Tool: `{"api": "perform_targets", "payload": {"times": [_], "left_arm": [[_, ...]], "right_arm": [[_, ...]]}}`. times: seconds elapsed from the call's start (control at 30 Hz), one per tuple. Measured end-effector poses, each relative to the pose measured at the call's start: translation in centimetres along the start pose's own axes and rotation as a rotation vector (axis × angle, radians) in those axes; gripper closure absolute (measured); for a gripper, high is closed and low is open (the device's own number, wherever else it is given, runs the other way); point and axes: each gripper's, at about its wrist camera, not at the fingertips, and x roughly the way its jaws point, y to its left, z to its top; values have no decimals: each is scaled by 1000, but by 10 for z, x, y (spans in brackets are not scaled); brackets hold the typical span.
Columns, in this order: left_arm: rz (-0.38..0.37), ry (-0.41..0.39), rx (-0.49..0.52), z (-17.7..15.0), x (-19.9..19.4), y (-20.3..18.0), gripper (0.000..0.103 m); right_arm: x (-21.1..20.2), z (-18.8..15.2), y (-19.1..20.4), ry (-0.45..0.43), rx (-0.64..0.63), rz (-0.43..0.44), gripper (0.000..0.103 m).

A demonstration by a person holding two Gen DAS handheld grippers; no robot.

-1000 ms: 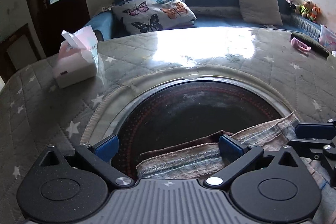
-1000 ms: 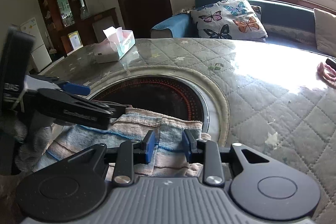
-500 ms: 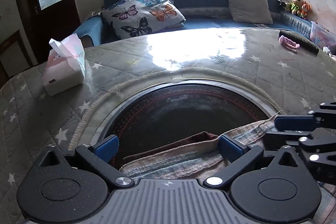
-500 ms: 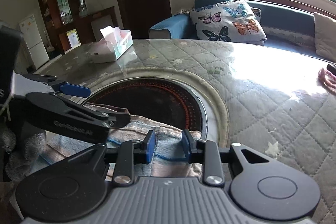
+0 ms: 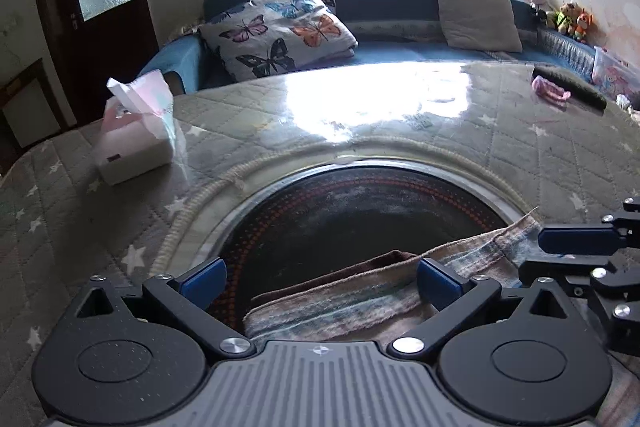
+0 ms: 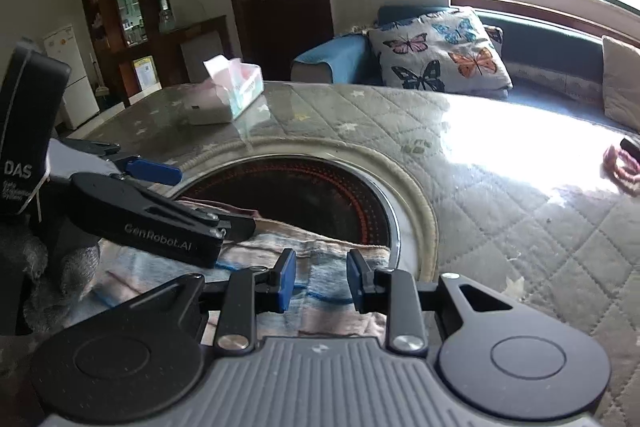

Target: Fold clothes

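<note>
A folded striped cloth (image 5: 360, 301) in pink, blue and cream, with a brown layer at its far edge, lies at the near edge of the table, partly over the dark round inset (image 5: 352, 215). My left gripper (image 5: 320, 277) is open wide and sits over the cloth. My right gripper (image 6: 320, 277) is open with a narrower gap, above the cloth's right end (image 6: 324, 275). Each gripper shows in the other's view, the right one (image 5: 580, 251) at the cloth's right corner, the left one (image 6: 160, 203) over its left part.
The table has a quilted grey star-print cover (image 5: 520, 147) under glass. A tissue box (image 5: 136, 143) stands at the far left. A pink item (image 5: 550, 89) and a dark bar (image 5: 572, 87) lie far right. A sofa with a butterfly pillow (image 5: 280, 31) is behind.
Both grippers have pulled back and risen slightly from the cloth. The right gripper's jaws have opened a little wider. The cloth lies as it did.
</note>
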Motion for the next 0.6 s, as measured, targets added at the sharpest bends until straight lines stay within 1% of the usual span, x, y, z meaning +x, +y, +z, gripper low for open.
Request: {"api": "perform_targets", "payload": {"times": [0.17,0.3,0.37,0.4,0.53,0.6], "left_arm": [[12,-8,-5,-11,-17,9,0],[24,-14,-5,-23,-34,17,0],[31,-16,-4,-32,-43,20,0],[35,-15,-6,-37,-47,21,0],[52,-5,-9,-54,-60,27,0],[60,0,-15,-60,-64,30,0]], "right_arm": [[-15,-6,14,1,-44,15,76],[-27,-18,34,19,-105,52,75],[-33,-25,48,26,-147,74,73],[-35,-27,53,28,-164,82,68],[-40,-35,81,30,-232,123,68],[-40,-37,95,31,-264,149,65]]}}
